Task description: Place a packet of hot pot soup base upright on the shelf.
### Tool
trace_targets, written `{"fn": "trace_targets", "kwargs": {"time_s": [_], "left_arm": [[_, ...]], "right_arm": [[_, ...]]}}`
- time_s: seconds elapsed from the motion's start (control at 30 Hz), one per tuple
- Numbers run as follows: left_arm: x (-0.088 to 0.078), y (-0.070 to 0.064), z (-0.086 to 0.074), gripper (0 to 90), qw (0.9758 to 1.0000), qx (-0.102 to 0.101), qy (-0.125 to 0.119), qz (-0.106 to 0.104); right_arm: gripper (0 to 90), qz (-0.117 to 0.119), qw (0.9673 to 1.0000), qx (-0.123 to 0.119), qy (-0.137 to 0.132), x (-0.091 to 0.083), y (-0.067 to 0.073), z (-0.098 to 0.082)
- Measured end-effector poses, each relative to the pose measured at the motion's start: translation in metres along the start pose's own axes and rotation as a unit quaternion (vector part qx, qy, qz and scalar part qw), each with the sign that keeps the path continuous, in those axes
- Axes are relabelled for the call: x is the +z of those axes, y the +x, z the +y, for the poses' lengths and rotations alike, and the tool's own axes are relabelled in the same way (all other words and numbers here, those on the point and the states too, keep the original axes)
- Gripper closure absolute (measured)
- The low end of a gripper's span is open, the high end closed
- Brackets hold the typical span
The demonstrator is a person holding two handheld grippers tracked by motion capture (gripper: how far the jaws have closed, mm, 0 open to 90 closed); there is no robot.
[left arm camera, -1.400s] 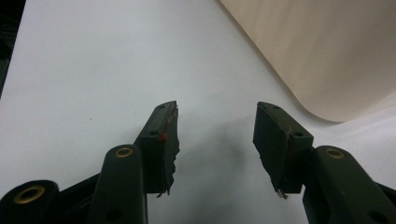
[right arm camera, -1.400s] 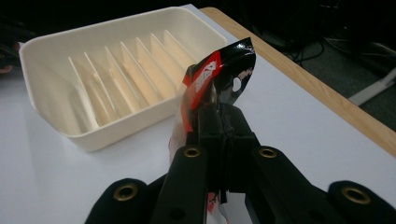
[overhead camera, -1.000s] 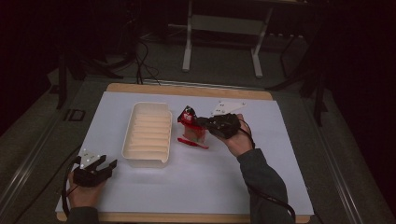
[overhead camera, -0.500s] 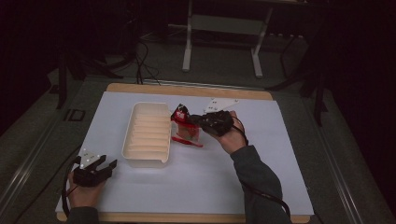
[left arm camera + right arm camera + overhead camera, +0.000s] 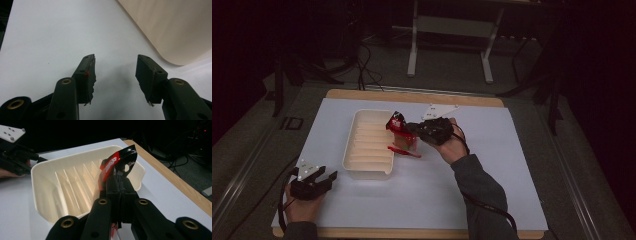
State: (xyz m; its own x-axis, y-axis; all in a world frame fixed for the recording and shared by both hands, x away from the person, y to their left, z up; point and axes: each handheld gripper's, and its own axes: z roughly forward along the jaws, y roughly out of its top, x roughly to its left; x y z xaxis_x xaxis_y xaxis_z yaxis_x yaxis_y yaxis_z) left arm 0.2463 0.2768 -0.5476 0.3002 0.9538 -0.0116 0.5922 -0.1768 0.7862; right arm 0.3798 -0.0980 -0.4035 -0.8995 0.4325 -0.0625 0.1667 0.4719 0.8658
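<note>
Right tongs (image 5: 401, 126) shifted toward tray (image 5: 362, 116), red-black packet (image 5: 117, 162) pinched between them

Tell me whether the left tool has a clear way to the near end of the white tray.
Probably yes. The left tool sits open and empty on the table beside the white tray, with only bare white surface between them. The right tool holds its red wrapper at the tray's far side.

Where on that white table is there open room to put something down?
The mat is bare in a broad stretch right of the right gripper, out to the mat's right edge, and along the near edge between the person's two arms. It is crowded mid-left: the tray, the held packet and a red strip sit close together. The left gripper takes the near-left corner.
</note>
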Motion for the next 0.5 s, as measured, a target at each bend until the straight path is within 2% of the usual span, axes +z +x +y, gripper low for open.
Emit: {"fn": "trace_targets", "kwargs": {"time_s": [0.5], "left_arm": [[-0.0001,0.0001,-0.0001,50.2,1.0,-0.002,-0.001,-0.001]], "right_arm": [[88.8,0.01,0.9999,0.0,-0.004,0.0101,0.0036,0.0092]]}}
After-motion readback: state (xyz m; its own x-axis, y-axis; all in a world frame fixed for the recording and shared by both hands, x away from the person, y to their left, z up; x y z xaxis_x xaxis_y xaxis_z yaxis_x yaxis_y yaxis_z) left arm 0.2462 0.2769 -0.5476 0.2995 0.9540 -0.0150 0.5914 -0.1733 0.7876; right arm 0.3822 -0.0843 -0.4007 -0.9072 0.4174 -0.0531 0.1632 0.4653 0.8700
